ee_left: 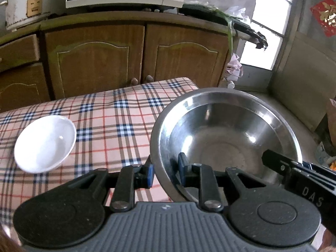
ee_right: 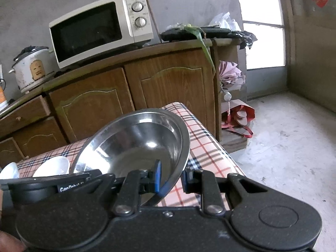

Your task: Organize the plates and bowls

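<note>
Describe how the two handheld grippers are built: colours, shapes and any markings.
Both are black plastic. The left gripper has a ribbed grey body with a small logo, two round black discs, linkage bars with silver rivets, and blue pads. The right gripper has a speckled black body, the same discs, rivets and blue pads. White lettering marks each gripper's side. No cables or sleeves show.

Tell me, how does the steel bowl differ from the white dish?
The steel bowl is shiny metal; the white dish is plain white. The bowl looks much bigger and deeper, the dish shallow. The bowl is gripped at its rim by the left gripper and right gripper; the dish lies untouched on the checked cloth. Both are round and empty.
</note>
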`<state>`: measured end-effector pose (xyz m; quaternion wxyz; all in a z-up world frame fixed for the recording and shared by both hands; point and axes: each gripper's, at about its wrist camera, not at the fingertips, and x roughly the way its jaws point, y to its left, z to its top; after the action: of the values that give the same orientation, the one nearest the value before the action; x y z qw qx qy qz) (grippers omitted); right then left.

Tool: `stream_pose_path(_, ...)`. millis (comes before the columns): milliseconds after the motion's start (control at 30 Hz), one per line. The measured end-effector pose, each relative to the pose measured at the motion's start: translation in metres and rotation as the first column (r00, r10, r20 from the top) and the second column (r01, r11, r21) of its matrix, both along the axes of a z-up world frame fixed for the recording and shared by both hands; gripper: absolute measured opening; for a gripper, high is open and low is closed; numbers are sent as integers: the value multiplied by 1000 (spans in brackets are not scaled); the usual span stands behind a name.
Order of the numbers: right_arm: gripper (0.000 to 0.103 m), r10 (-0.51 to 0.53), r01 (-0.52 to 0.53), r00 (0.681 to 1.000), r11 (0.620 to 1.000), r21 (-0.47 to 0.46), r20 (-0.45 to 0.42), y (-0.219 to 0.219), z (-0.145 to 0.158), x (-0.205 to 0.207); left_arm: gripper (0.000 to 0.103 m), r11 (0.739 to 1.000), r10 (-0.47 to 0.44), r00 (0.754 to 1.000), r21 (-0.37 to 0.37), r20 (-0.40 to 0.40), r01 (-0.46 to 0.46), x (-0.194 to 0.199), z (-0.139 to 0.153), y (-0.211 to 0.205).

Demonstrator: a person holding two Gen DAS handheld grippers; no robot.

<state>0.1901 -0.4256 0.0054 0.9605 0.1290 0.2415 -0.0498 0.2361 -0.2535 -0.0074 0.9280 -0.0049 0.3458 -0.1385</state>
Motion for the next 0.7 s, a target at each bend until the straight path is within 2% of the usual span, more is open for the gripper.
stream_pose_path(700, 25, 109, -110, 993, 994, 26, 51, 36, 9, -130, 26, 994, 104, 995, 27, 3, -105, -123, 13, 37)
